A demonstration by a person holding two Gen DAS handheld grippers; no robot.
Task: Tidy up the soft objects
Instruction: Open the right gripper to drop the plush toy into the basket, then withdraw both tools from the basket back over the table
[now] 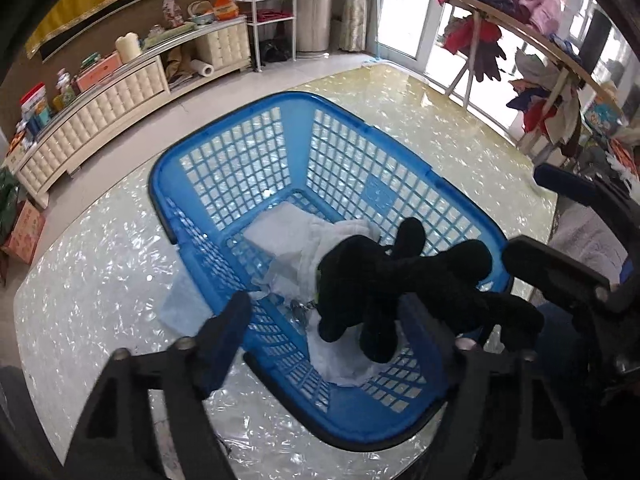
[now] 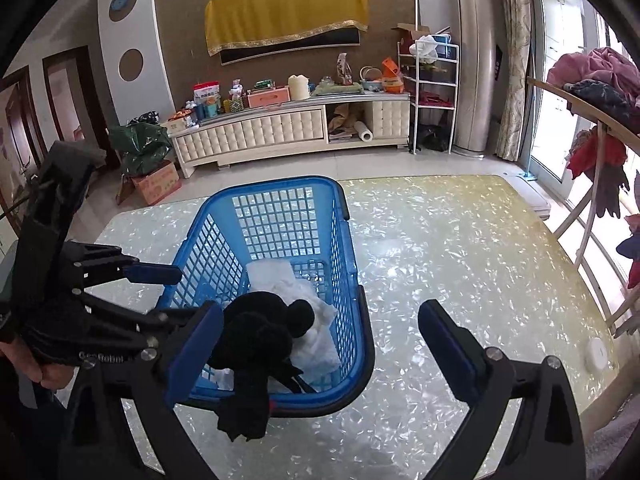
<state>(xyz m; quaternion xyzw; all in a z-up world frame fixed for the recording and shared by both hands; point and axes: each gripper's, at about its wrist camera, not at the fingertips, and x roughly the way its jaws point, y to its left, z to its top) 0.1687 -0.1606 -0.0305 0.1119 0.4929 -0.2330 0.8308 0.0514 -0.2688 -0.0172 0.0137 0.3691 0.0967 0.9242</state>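
Note:
A blue plastic basket (image 1: 280,98) (image 2: 280,182) stands on the shell-patterned table. A white cloth (image 1: 280,232) (image 2: 272,276) lies in its bottom. On that cloth lies a black fuzzy soft item (image 1: 400,280) (image 2: 260,340), with one end draped over the basket's near rim. My left gripper (image 1: 324,340) (image 2: 168,294) hovers over the basket's near end, open, its fingers on either side of the black item without pressing it. My right gripper (image 2: 320,348) (image 1: 548,224) is open wide beside the basket, above its near corner, and holds nothing.
The table (image 2: 460,260) stretches wide to the basket's right, with a small white disc (image 2: 596,354) near its edge. A clothes rack (image 2: 592,128) stands to the right. A cream cabinet (image 2: 288,128) lines the far wall, and a cardboard box (image 2: 156,184) sits on the floor.

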